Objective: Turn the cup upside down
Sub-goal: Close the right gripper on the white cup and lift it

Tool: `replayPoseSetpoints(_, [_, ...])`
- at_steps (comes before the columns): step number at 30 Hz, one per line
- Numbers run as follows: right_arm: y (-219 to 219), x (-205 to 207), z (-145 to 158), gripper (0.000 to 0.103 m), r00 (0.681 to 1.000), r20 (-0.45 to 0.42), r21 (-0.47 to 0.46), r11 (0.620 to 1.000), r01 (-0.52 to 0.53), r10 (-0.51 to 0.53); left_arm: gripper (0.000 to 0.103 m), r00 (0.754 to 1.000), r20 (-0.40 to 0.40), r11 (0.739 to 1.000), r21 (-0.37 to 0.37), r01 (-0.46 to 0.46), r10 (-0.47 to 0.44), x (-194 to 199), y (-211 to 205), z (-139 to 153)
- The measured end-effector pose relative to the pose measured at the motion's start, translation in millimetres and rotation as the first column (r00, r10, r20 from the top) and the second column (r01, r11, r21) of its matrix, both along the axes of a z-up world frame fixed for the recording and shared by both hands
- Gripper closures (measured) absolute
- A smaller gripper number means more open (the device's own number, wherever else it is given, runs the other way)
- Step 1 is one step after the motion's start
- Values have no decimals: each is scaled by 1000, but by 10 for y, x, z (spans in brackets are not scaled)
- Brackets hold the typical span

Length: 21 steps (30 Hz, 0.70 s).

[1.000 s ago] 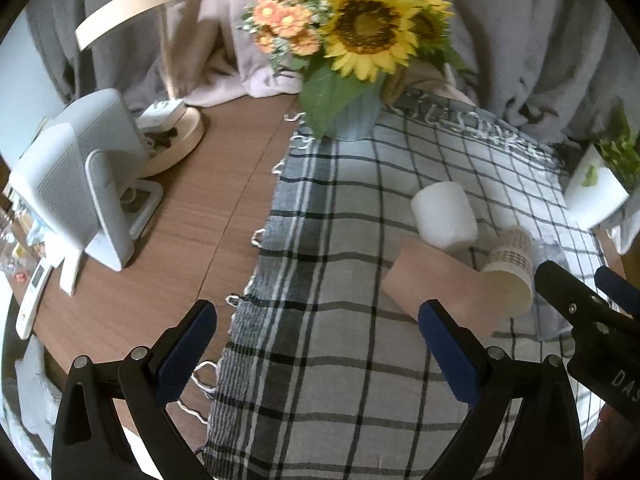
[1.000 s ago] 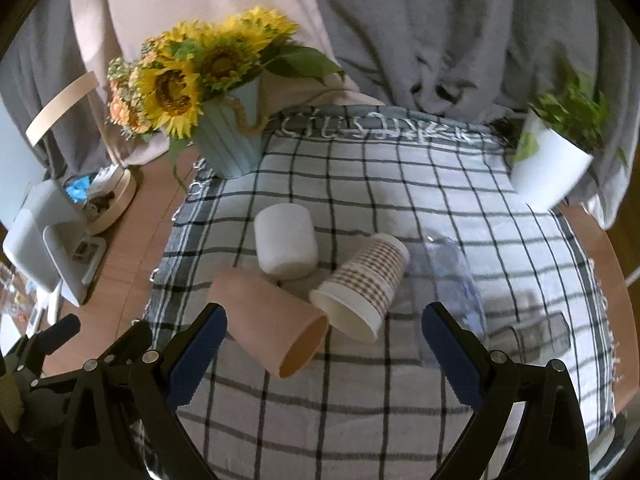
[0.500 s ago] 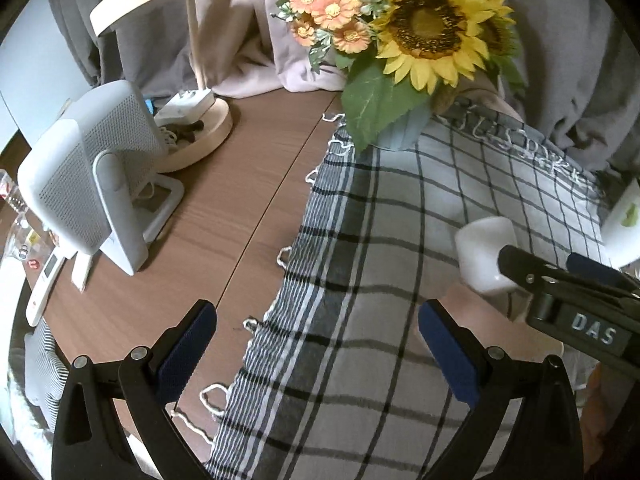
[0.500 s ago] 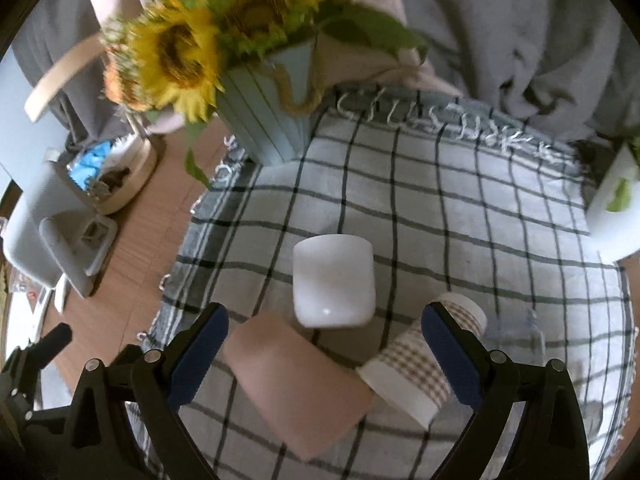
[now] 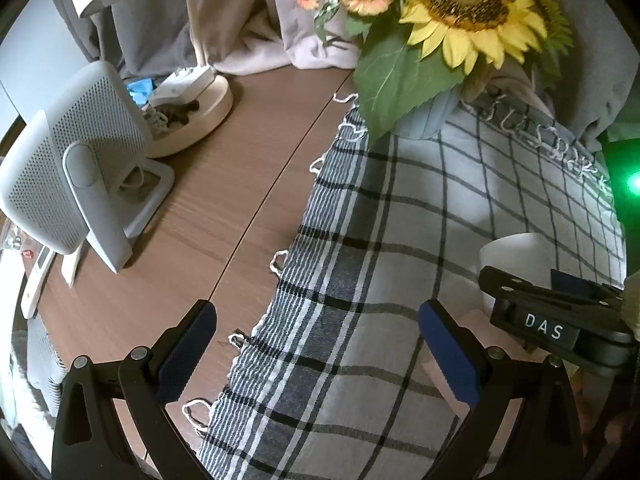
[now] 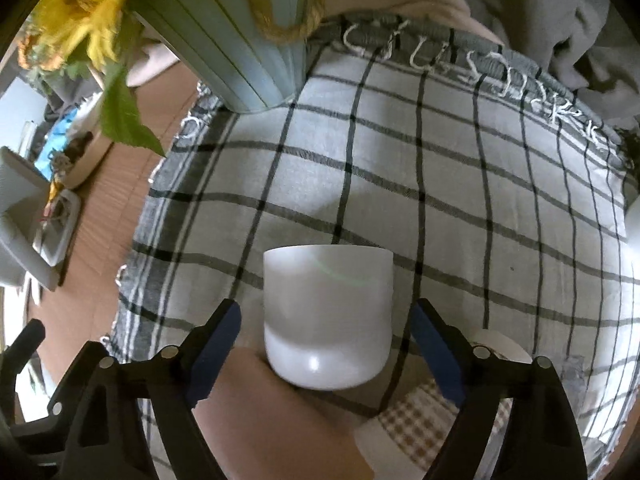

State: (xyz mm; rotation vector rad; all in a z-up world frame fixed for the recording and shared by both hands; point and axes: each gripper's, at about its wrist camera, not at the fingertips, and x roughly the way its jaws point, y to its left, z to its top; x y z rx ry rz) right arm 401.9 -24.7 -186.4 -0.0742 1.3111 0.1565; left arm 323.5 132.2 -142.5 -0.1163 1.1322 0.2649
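A white cup (image 6: pixel 326 316) lies on its side on the checked cloth (image 6: pixel 460 208), base toward me. My right gripper (image 6: pixel 326 344) is open, one finger on each side of the cup near its base, not touching. The cup also shows in the left wrist view (image 5: pixel 516 256), partly behind the right gripper's black body (image 5: pixel 552 324). My left gripper (image 5: pixel 316 352) is open and empty above the cloth's left edge. A pink cup (image 6: pixel 280 420) and a checked paper cup (image 6: pixel 416 428) lie on their sides below the white cup.
A pale blue vase of sunflowers (image 6: pixel 236 36) stands at the cloth's far left corner. A grey stand-mounted device (image 5: pixel 68 168) and a lamp base (image 5: pixel 192 108) sit on the wooden table (image 5: pixel 240 200) to the left. Grey curtains hang behind.
My right gripper has moved forward and down until its fingers straddle the white cup. The left wrist view has swung left, so the cups have slid to its right edge.
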Motion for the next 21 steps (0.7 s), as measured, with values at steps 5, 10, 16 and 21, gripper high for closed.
replayPoseSetpoints(5, [-15,62,-148,27,999,-43,-5,1000,-1,1,0,1000,-20,1000,2,-2,2,31,2,-58])
replayPoseSetpoints(10, [-41,84,-186,35,998,-57,4,1000,14,-13,0,1000,-16,1000,13,7,-6,29,-4,-47])
replayPoseSetpoints(16, [-38,36,-36,36,1000,-18,-4,1000,22,-22,0,1000,15,1000,11,19,-19,-44,0,63])
replayPoseSetpoints(21, [-82,-154,365,35,997,66,14,999,31,-32,0,998,51,999,-13,49,-48,-163,9,207])
